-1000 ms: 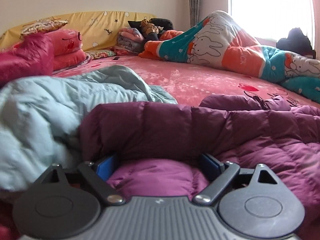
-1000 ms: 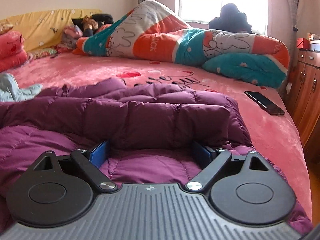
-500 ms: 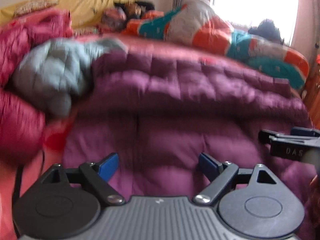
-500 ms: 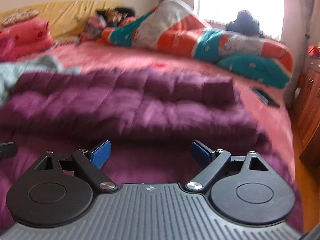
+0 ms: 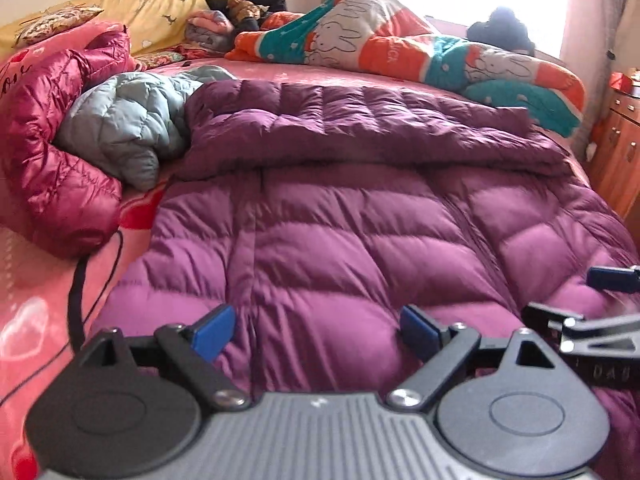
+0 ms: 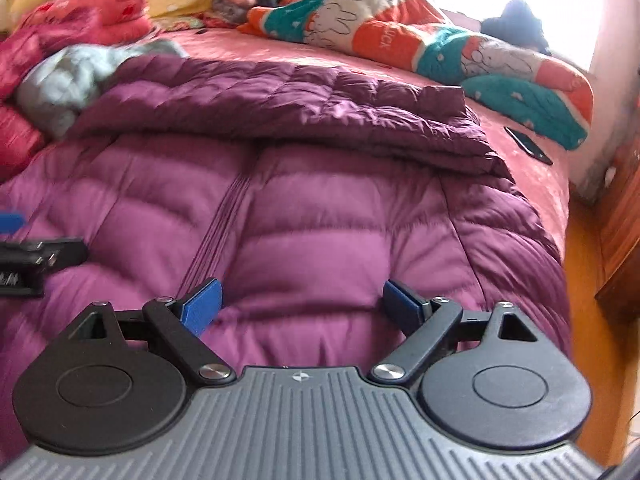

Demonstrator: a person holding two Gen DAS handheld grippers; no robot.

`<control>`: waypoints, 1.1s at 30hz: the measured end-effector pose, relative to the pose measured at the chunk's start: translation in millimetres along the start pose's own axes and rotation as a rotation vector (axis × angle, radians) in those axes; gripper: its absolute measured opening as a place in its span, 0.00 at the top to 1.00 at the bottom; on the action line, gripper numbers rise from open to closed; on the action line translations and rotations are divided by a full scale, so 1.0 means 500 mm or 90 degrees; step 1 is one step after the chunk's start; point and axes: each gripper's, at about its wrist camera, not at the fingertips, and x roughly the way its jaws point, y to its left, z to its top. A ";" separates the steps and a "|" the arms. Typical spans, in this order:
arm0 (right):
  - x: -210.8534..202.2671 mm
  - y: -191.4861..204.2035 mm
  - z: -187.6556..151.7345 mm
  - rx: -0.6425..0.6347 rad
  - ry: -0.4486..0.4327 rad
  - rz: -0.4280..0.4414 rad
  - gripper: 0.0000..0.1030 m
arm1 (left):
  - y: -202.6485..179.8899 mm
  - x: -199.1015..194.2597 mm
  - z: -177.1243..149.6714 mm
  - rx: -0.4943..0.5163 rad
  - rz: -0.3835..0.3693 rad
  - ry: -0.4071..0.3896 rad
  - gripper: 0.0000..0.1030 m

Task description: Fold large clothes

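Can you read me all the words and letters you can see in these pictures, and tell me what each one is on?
"DAS", faint and partly cut off, on the black body of the right gripper in the left wrist view.
"Love", cut off at the edge, on the pink pillow.
"...UCK", only the end, on an orange band of the bunny quilt.
"LM", perhaps, on the left gripper's body: blurred, unsure.
Nothing readable on the purple down jacket.

Both wrist cams sit low over the near edge of the bed (image 5: 48,304), angled down toward the far window — close in. Shared: purple down coat (image 5: 360,232), cartoon quilt (image 6: 400,40) — each catches the other gripper.
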 end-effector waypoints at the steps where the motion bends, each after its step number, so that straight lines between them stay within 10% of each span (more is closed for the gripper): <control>1: -0.004 0.018 -0.004 -0.006 0.002 0.002 0.00 | -0.003 -0.010 -0.008 0.006 -0.003 0.002 0.13; 22: -0.202 0.021 -0.146 0.013 0.082 0.063 0.00 | -0.037 -0.217 -0.144 0.088 -0.065 -0.002 0.13; 33: -0.296 0.015 -0.166 0.033 0.052 0.103 0.00 | 0.038 -0.328 -0.146 -0.014 -0.072 -0.040 0.12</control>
